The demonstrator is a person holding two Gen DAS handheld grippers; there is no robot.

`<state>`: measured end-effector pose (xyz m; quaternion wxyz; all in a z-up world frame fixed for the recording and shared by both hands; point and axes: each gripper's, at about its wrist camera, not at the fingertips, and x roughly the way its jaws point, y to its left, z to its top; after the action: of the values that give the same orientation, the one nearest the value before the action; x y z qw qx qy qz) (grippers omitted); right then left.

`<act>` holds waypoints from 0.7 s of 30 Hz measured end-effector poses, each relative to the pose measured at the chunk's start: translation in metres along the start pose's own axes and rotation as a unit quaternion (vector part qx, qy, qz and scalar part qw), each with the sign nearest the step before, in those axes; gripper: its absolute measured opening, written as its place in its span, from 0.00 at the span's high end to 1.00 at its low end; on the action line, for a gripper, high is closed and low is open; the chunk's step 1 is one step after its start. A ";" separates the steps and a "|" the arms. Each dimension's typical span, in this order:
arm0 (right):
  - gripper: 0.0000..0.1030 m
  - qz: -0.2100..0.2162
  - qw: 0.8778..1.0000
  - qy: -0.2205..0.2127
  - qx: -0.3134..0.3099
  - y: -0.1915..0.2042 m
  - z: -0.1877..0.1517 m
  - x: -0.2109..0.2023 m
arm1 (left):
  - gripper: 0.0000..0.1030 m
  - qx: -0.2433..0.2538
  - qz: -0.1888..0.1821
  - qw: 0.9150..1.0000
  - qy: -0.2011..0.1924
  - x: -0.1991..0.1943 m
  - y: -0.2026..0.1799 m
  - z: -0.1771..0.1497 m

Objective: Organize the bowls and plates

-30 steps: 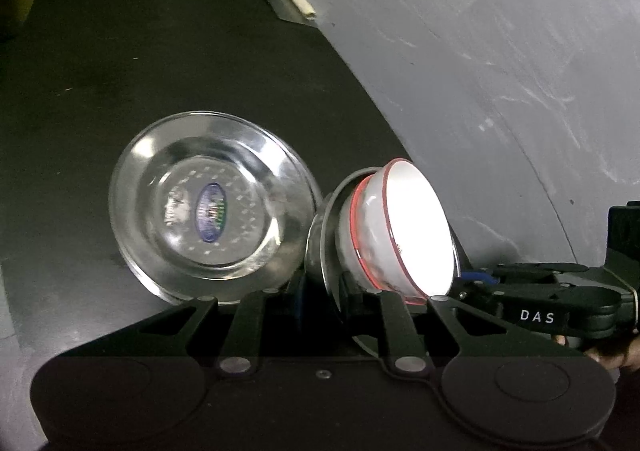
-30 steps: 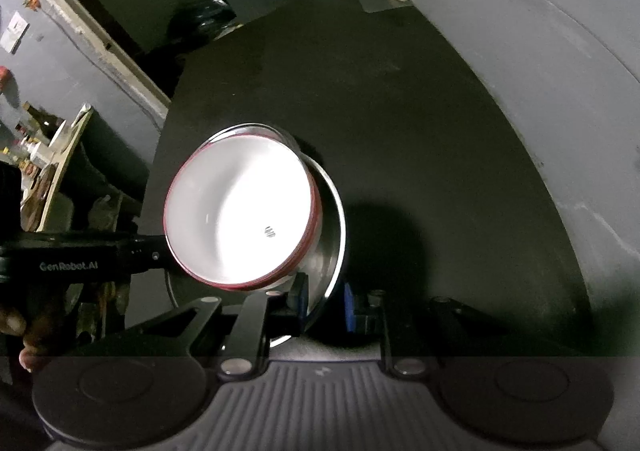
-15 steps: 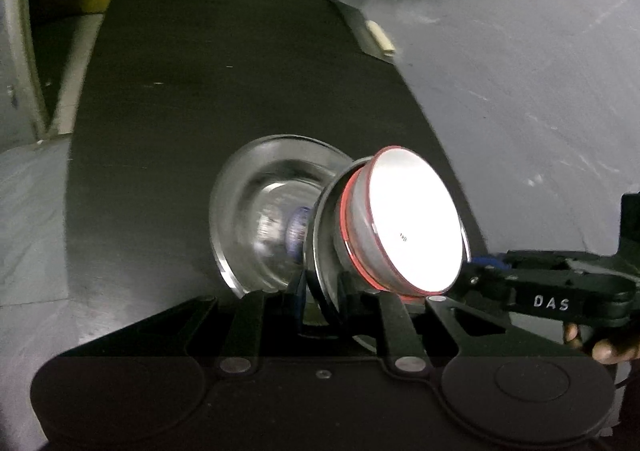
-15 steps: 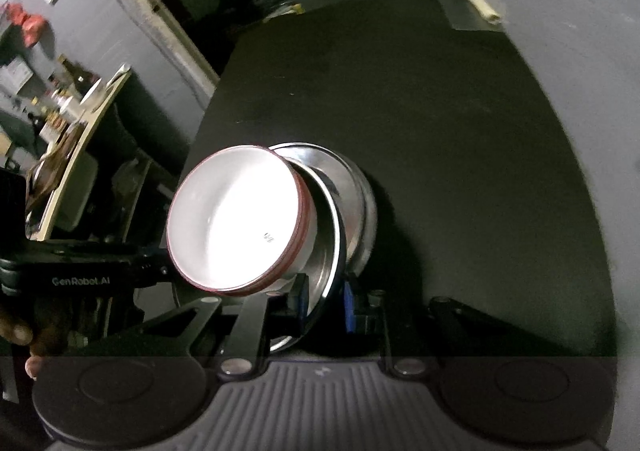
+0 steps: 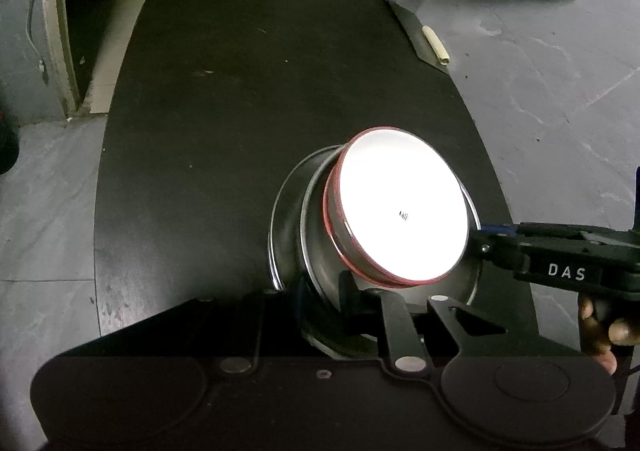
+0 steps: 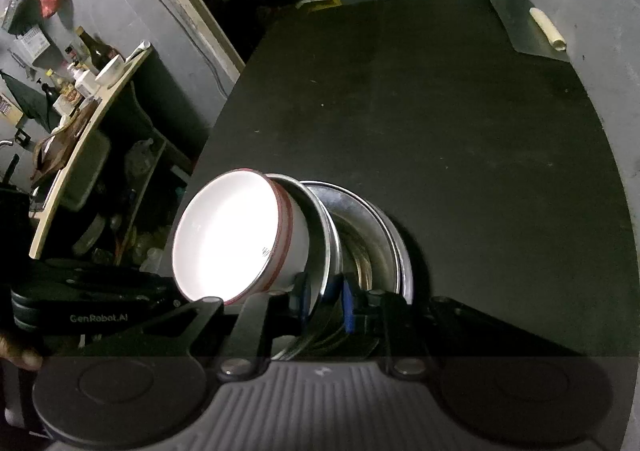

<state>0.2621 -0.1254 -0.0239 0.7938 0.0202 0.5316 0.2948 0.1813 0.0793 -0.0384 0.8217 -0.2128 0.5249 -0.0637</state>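
A white bowl with a red rim [image 5: 400, 207] sits inside a steel plate [image 5: 316, 251]; both are tilted. My left gripper [image 5: 322, 297] is shut on the near rim of that steel plate. My right gripper [image 6: 326, 301] is shut on the same plate's [image 6: 322, 235] opposite rim, with the white bowl [image 6: 228, 239] to its left. A second steel plate [image 5: 280, 223] lies on the black table right under and behind the held one; it also shows in the right wrist view [image 6: 384, 235]. The right gripper's body [image 5: 560, 263] shows at the right of the left wrist view.
The black table [image 5: 240, 111] has a rounded edge, with grey floor around it. A pale stick [image 5: 436, 45] lies on a grey sheet at the far right corner. A wooden shelf with bottles and a cup [image 6: 92, 79] stands off the table's left side.
Both grippers have carried the held plate with the white bowl leftwards over the second steel plate, which now sits mostly hidden beneath it. The views have also risen.
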 end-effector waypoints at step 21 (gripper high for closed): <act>0.81 -0.011 0.999 0.009 0.036 -0.012 -0.014 0.013 | 0.84 0.027 0.015 1.000 0.005 0.013 -0.008 0.013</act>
<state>0.2588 -0.1332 -0.0451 0.7908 0.0402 0.5495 0.2664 0.1999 0.0717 -0.0411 0.8252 -0.1823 0.5304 -0.0666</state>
